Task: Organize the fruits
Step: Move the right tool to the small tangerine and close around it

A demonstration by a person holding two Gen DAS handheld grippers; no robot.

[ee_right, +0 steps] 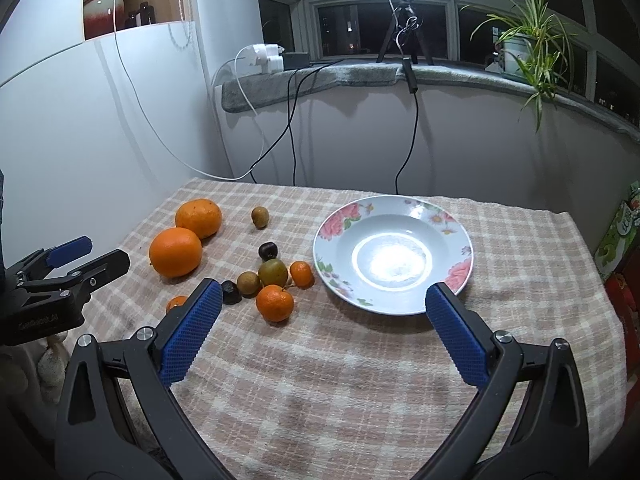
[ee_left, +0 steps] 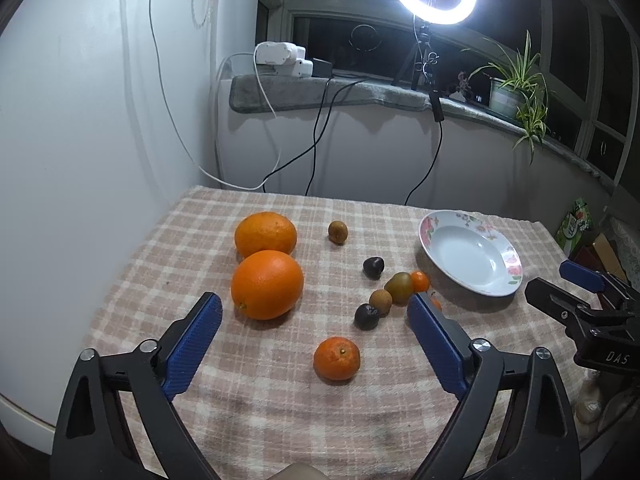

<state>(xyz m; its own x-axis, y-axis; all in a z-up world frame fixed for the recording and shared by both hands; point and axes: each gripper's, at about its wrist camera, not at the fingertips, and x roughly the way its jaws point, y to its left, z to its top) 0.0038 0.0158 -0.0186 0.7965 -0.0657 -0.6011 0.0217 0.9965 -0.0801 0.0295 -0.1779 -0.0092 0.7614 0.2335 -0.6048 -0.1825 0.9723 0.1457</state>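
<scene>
While nothing has yet been lifted, both claws hang over the bench with their jaws spread wide and nothing between them: the left claw point(ee_left: 314, 314) faces the fruit, the right claw point(ee_right: 324, 300) faces the floral plate point(ee_right: 460, 240), which holds nothing. All the fruit lies on the checked cloth point(ee_right: 360, 392) to the left of the plate. Two large oranges point(ee_left: 267, 284) sit touching each other at the far left. A tangerine point(ee_left: 336, 358) lies alone, nearest the left claw. Between it and the plate is a loose cluster: a greenish-brown fruit point(ee_left: 400, 287), a small tan round fruit point(ee_left: 380, 301), two dark plum-like fruits point(ee_left: 367, 316), and a little orange kumquat point(ee_left: 420, 281). Another small brown fruit point(ee_left: 338, 232) sits apart, farther back.

The oranges look heavy and firm, likely to roll; they probably want a grip across the widest part. The tangerine's skin should give, so a gentle squeeze at its middle seems best. The small fruits appear light, smooth and prone to slipping; centring them between the ribbed blue pads point(ee_left: 192, 344) should help.
</scene>
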